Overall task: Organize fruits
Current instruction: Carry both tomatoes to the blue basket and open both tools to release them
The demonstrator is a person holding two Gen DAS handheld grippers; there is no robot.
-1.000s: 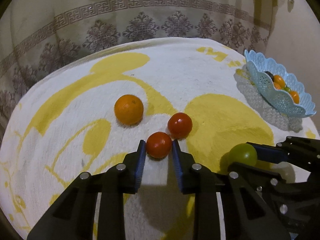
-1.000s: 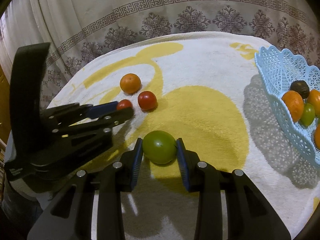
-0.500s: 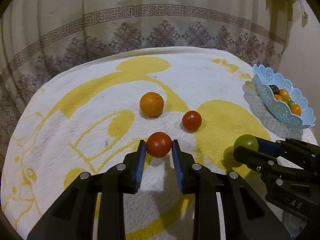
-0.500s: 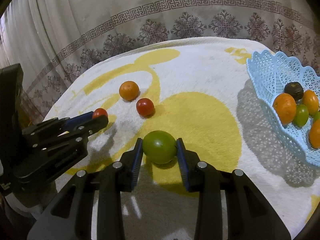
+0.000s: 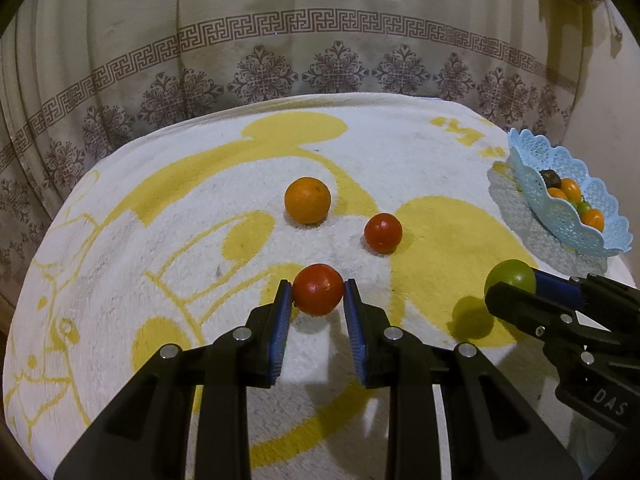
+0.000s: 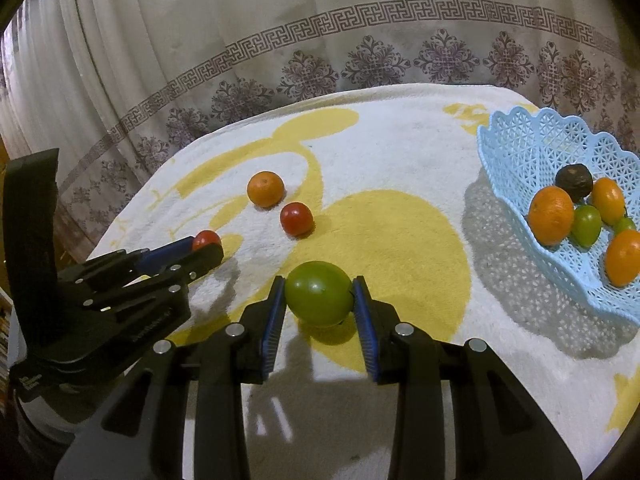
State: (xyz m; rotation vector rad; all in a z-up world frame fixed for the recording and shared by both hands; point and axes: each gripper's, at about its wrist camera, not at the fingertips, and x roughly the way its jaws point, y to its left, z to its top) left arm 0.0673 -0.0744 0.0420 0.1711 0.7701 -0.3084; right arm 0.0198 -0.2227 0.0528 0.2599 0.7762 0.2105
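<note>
With the left gripper clamping a red tomato and the right gripper a green tomato, either smooth, round fruit could slip out before reaching the blue basket.

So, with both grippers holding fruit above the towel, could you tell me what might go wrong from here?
1. The right gripper holds the green tomato only by its sides; a round fruit could slip out on the way to the blue basket.
2. The basket already holds several fruits near its low scalloped rim, so a dropped tomato might bounce or roll out.
3. The left gripper carries a red tomato close beside the right one, so the two could bump.
</note>
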